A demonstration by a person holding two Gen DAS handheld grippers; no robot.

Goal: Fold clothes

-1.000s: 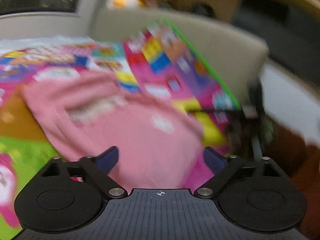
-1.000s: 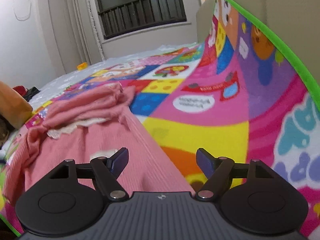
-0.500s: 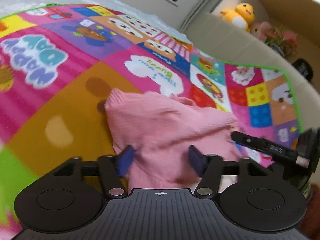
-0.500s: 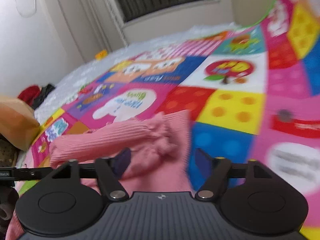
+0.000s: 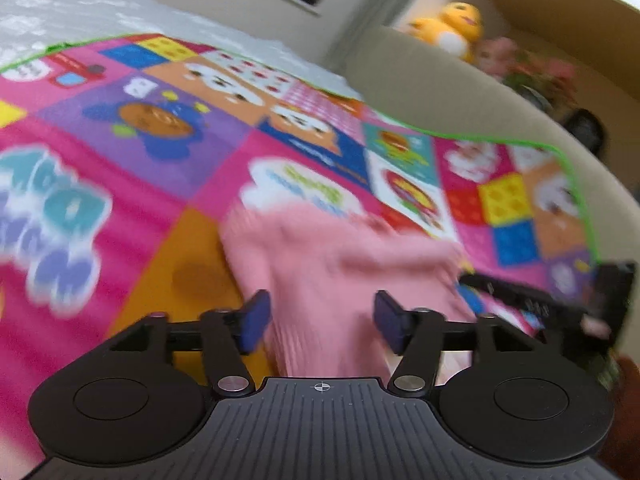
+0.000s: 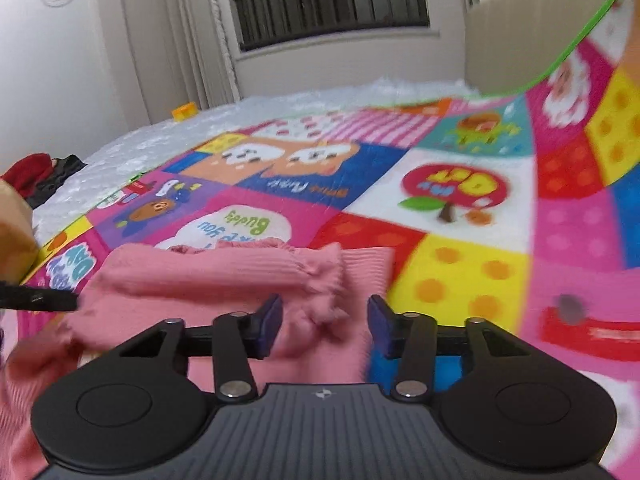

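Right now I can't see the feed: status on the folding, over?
Left gripper open, right gripper open, both at the pink sweater. Sweater bunched on the play mat, not folded. Nothing in the way.

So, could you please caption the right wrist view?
Open right claw poised over a pink ribbed top on a colourful play mat.

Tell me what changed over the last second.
Both grippers swung from the mat's raised edge down over the pink sweater. Left gripper and right gripper now straddle its ribbed cloth, jaws narrower but still open, nothing gripped. The sweater stays on the play mat.
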